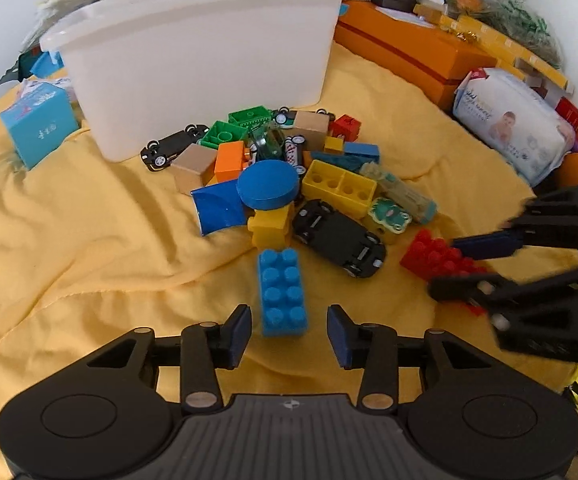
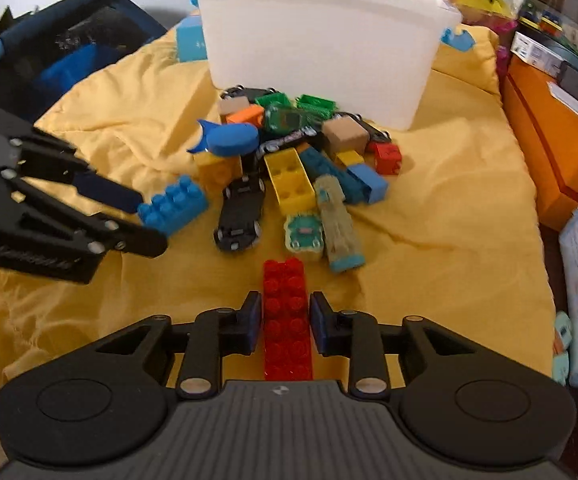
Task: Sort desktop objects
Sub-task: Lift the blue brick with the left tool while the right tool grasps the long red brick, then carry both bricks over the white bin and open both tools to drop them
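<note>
Left wrist view first: your left gripper (image 1: 289, 334) has its jaws standing apart with a light blue studded plastic brick (image 1: 283, 292) lying lengthwise in the gap. Its near end sits between the two blue pads, but there's yellow cloth (image 1: 89, 240) showing on both sides of it, so the pads aren't pressing on it. Just past the brick's far end you've got the main heap: a yellow plastic block (image 1: 271, 226), a flat dark blue round disc (image 1: 269, 189) on top of it, a black toy car (image 1: 339, 238) flipped on its roof to the right, and a yellow hollow brick (image 1: 339, 186) behind that. The big white plastic tub (image 1: 193, 60) stands behind the pile. Over on the right edge your right gripper (image 1: 465, 268) comes in blurry, with a red studded plastic brick (image 1: 435, 258) between its fingers.

Right wrist view: that red studded plastic brick (image 2: 288, 320) is long and narrow and runs straight up the middle between the jaws of the right gripper (image 2: 285, 324). The pads sit just beside its flanks; I can't tell if they actually touch, it looks like a hair of a gap. It lies flat on the cloth, well short of the pile. On the left your left gripper (image 2: 145, 220) straddles the light blue brick (image 2: 173, 206), and the tub (image 2: 321, 44) is at the back.
</note>
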A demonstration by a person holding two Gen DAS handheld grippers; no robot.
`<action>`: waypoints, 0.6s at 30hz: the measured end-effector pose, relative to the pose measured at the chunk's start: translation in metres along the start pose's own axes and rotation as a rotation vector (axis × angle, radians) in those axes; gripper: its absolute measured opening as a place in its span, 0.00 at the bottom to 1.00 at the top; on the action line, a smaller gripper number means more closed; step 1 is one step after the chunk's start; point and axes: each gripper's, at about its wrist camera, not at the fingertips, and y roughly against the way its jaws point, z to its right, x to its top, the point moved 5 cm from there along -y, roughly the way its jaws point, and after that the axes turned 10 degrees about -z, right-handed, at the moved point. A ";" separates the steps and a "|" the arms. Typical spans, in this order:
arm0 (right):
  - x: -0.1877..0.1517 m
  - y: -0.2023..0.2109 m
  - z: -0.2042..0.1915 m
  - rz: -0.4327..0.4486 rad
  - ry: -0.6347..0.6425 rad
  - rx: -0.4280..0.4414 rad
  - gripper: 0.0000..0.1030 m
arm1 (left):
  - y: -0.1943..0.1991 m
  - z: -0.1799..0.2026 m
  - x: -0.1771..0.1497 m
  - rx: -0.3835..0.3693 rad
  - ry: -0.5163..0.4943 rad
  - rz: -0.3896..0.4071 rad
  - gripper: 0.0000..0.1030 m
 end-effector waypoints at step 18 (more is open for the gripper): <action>0.093 0.088 0.041 0.287 -0.024 -0.020 0.26 | 0.124 -0.062 0.093 0.033 0.055 0.379 0.28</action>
